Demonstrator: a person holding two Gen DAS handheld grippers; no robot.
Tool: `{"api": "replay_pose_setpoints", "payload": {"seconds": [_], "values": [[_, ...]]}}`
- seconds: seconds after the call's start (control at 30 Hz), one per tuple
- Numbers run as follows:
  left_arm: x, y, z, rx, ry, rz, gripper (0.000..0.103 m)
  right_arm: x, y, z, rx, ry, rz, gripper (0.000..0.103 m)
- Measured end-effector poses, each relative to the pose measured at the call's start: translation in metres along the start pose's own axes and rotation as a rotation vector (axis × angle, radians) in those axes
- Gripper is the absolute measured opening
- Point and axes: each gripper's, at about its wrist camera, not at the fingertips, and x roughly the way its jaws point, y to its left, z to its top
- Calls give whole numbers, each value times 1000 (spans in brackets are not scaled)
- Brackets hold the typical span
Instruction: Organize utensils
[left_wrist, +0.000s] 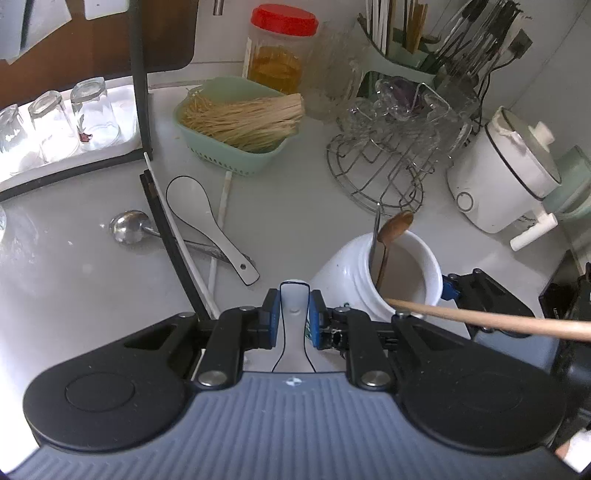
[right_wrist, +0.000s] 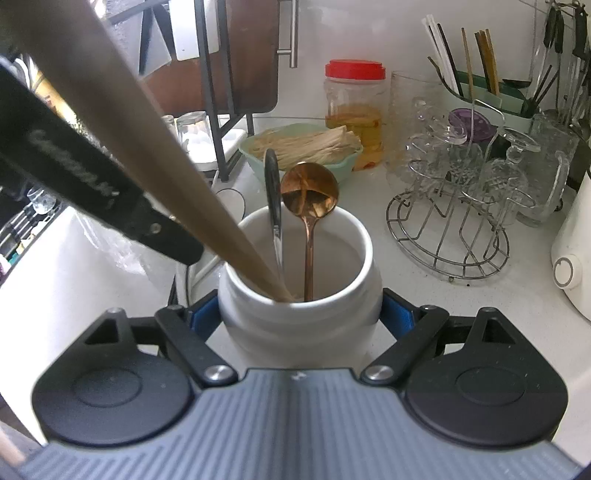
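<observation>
White counter carries, at rear, a wire glass rack, a white cooker, a red-lidded jar and a green basket of dry noodles. White ceramic crock sits toward the front of the counter, gripped on both sides: right gripper has its blue pads pressed against the crock's shoulders, jaws wide but clamped. Inside the crock stand 3 items: a wooden handle leaning out toward the left, a copper spoon bowl-up, and a steel utensil beside it. Left gripper pinches the handle of a white ceramic spoon, jaws narrow, just left of the crock. Loose on the counter beyond it: 1 white ceramic soup spoon, 1 steel ladle, dark chopsticks and white chopsticks, overlapping.
</observation>
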Motion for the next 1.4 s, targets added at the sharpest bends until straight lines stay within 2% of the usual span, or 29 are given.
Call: {"api": "replay_pose_setpoints", "payload": {"seconds": [0.4,0.77,0.83,0.97,1.2,1.27,1.4], "values": [[-24,-5,-14,38,-28,-43,19,-1,2,0,19,3,-24,91],[-40,-6,-15,43,-50,-35,18,-1,3,-1,19,-2,-25,91],[-43,-6,-13,40,-52,-38,2,-1,3,-1,16,-3,-23,91],[-51,-9,-7,53,-71,-44,2,-1,2,-1,15,-5,-21,91],[-33,2,-7,53,-22,-11,2,-1,2,-1,12,-6,-16,91],[-24,7,-7,48,-1,-24,2,-1,1,-1,8,-4,-14,91],[-3,17,-6,58,31,1,3,-1,-1,-1,5,1,-12,90]]}}
